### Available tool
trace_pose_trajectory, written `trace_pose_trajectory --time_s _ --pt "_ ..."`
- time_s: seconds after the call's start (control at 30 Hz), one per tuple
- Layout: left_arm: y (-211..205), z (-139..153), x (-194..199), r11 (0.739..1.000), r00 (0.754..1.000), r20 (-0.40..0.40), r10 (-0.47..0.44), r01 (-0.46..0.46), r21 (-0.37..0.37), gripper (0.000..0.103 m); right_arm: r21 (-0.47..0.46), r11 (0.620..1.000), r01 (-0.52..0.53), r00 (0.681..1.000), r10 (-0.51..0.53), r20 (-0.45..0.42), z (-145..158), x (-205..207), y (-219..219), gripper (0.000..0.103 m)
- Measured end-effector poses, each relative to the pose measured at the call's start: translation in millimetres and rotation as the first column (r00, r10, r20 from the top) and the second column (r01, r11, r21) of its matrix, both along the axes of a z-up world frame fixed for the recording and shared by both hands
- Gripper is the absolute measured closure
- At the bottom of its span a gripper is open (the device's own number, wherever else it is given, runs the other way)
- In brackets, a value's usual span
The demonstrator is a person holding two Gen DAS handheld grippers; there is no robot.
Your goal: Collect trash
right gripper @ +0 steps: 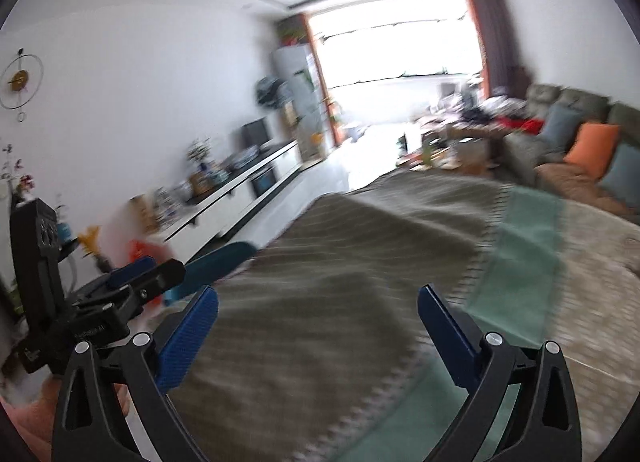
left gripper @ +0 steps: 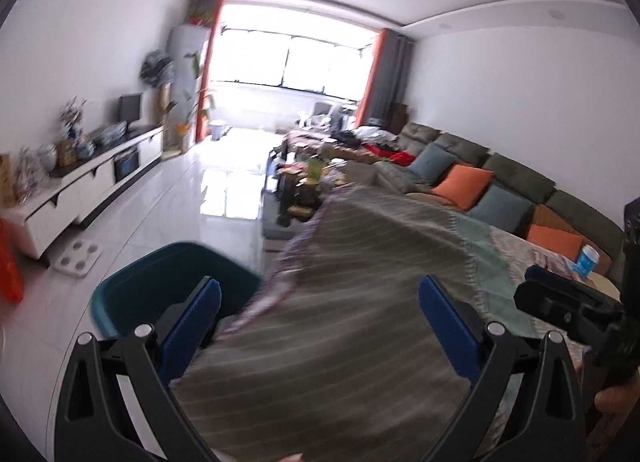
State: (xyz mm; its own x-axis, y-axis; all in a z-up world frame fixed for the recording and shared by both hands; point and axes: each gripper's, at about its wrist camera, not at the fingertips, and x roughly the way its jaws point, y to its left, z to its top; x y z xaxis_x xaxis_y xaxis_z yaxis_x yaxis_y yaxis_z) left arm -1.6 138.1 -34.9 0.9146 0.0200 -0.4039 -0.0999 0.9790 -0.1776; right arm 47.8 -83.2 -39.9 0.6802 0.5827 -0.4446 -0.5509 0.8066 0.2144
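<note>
Both the left claw (left gripper: pixel 320 302) and the right claw (right gripper: pixel 318 312) are spread wide, with nothing gripped between the blue pads. A teal bin (left gripper: pixel 168 286) (partly hidden by the striped cloth (left gripper: pixel 360 286) on the worktop) is seen on the floor just beside the worktop's edge.

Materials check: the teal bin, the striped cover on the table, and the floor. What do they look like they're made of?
Teal bin: likely moulded plastic; smooth, uniform colour, thin rounded rim, dull sheen.
Striped cover: woven fabric, matte; it drapes over the table edge, shows woven stripes and a fringed border.
Floor: probably glazed tile or polished stone; white, glossy, mirrors the window glare, with faint joint lines. Blur leaves the exact type open.
</note>
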Motion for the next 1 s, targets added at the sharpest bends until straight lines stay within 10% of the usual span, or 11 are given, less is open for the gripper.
trace_pose_trajectory --time_s 0.5,1.0 --pt "-118.2 14.0 6.2 0.98 0.981 0.158 -0.112 0.083 0.178 0.004 0.005 0.926 0.377 0.908 -0.371 0.194 1.9 -45.7 -103.6 0.004" --pt "-150.9 14.5 -3.1 0.978 0.971 0.189 -0.148 0.115 0.173 0.004 0.027 0.858 0.513 0.82 -0.499 0.282 7.3 -72.0 -131.1 0.004"
